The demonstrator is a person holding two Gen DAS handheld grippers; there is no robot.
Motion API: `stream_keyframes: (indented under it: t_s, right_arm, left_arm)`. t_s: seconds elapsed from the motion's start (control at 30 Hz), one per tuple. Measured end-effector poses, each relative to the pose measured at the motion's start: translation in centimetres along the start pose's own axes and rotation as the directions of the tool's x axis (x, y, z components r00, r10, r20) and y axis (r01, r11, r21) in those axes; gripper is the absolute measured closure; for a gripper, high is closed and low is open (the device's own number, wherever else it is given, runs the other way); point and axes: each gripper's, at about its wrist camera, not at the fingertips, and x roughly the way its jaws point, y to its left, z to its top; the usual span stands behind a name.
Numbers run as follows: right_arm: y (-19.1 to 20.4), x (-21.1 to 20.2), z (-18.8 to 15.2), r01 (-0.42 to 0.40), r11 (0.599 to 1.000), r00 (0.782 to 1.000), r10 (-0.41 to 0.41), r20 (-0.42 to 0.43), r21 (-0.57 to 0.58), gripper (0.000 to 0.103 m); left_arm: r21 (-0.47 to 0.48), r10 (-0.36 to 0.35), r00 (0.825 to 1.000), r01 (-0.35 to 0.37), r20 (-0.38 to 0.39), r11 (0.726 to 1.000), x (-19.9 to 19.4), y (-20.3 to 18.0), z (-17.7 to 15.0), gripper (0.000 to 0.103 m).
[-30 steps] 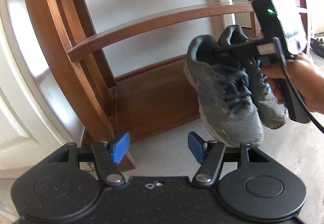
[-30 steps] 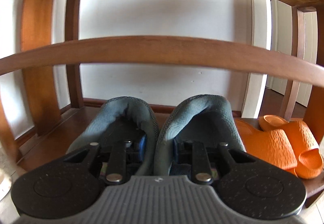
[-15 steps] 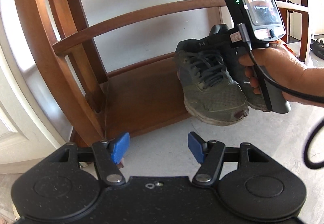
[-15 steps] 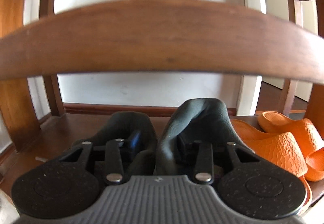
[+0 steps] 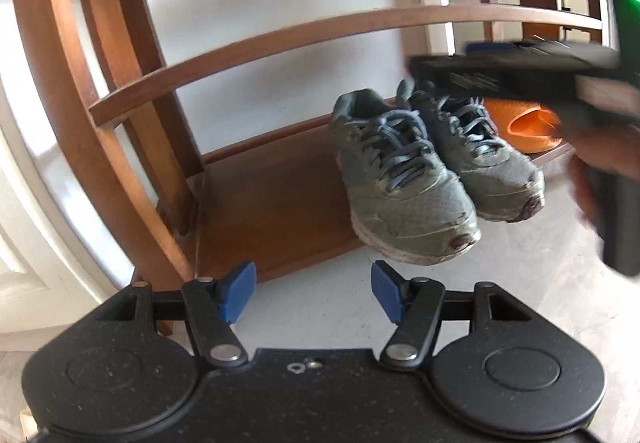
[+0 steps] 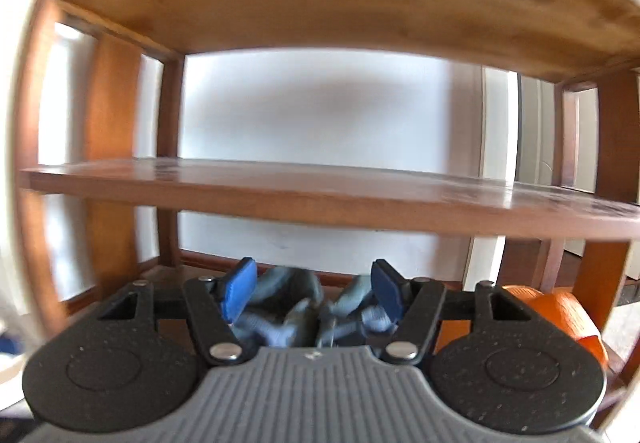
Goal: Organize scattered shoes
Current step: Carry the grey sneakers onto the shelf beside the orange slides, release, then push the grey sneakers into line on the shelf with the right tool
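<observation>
Sneakers — a pair of worn grey-green lace-up sneakers (image 5: 432,171) with whitish soles — sat side by side on the bottom board of the brown wooden shoe rack (image 5: 280,199), right of centre in the left wrist view, toes pointing toward the camera and jutting past the board's front edge over the pale floor (image 5: 500,303). Just behind them, at the right of that frame, an orange foam slide sandal (image 5: 528,123) lay on the same board.

The right gripper (image 6: 313,293) was opening, its blue-padded jaws spread apart above the sneakers' heels and laces, the pads clear of the fabric; nothing was clenched between them. In the left wrist view it showed as a blurred black body (image 5: 520,71) at the upper right, above the pair, with a hand (image 5: 600,151) wrapped round its handle.

The left gripper (image 5: 313,293) hung at the bottom centre of its own frame — jaws apart, released, holding nothing, over the floor in front of the rack and well apart from the sneakers.
</observation>
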Motion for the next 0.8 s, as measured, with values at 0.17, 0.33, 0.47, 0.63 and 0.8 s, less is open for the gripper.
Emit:
stream_keyframes:
  t_s: [0.17,0.33,0.47,0.63,0.8]
  right_arm:
    - [-1.0,-6.5,-3.6,-0.013,0.998,0.996,0.019,-0.092,0.061,0.071]
    - [-1.3,-7.7,-6.5,0.04,0.991,0.969,-0.006,-0.248,0.13,0.075]
    - [-1.0,-6.2,-7.5,0.066,0.991,0.957,-0.029,-0.289,0.119,0.075]
    - [-1.0,-5.1,-7.7,0.078,0.991,0.953,-0.043,-0.3,0.105,0.075]
    - [-1.1,-4.8,-7.4,0.066,0.994,0.953,-0.038,-0.302,0.083,0.073]
  left_arm:
    - [0.036,-0.027,1.0,0.027,-0.015,0.999,0.6,-0.9,-0.4,0.039]
    - [0.053,-0.049,0.999,0.049,-0.016,0.997,0.5,-2.0,-0.6,0.039]
    - [0.051,-0.071,0.997,0.071,-0.008,0.996,0.6,-2.9,-0.4,0.039]
    - [0.02,-0.107,0.994,0.108,-0.033,0.994,1.1,-4.1,-0.2,0.039]
    - [-0.013,-0.092,0.995,0.091,-0.039,0.996,2.1,-4.8,0.2,0.039]
